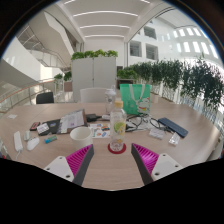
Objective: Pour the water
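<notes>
An open office atrium: long ceiling light strips (pixel 100 15), balconied upper floors (pixel 30 55), white cabinets (pixel 95 72) topped with plants, a planter hedge (pixel 185 78), and a cluttered meeting counter (pixel 60 155).

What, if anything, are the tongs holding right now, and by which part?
Nothing is held. The tongs are open, with a gap between their fingers, and the bottle stands on its own on the table just ahead of the fingertips, untouched.

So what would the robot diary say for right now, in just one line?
step: approach | gripper: open, holding nothing | bottle: upright on table, just ahead of fingers | white bowl: beside bottle | pour: not started
</notes>
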Available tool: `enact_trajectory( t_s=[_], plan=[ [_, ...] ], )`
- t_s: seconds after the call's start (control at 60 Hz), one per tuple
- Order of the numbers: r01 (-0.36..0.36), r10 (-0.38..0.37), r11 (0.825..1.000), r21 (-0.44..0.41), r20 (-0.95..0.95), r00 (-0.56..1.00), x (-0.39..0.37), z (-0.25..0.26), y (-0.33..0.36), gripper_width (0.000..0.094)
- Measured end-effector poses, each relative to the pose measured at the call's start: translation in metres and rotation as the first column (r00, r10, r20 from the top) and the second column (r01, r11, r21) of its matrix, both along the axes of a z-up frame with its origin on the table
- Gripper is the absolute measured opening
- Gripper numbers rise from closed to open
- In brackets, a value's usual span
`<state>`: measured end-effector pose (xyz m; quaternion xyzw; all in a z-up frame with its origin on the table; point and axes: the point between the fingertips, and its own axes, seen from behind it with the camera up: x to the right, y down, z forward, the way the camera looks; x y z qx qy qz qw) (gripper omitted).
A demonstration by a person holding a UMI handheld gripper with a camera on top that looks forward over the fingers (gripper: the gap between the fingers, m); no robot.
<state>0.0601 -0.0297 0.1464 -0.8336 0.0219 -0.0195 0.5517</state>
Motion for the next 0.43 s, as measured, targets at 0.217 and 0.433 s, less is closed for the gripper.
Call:
enact_trajectory(
  t_s=[0.217,0.433],
  plan=[
    [0.052,-0.052,0.999,-0.012,-0.023,0.998,-0.037,0.057,-0.110,0.0834],
    [0.053,-0.053,0.998,0.024,0.006,0.999,-0.065,0.120,-0.193,0.0835]
  ],
)
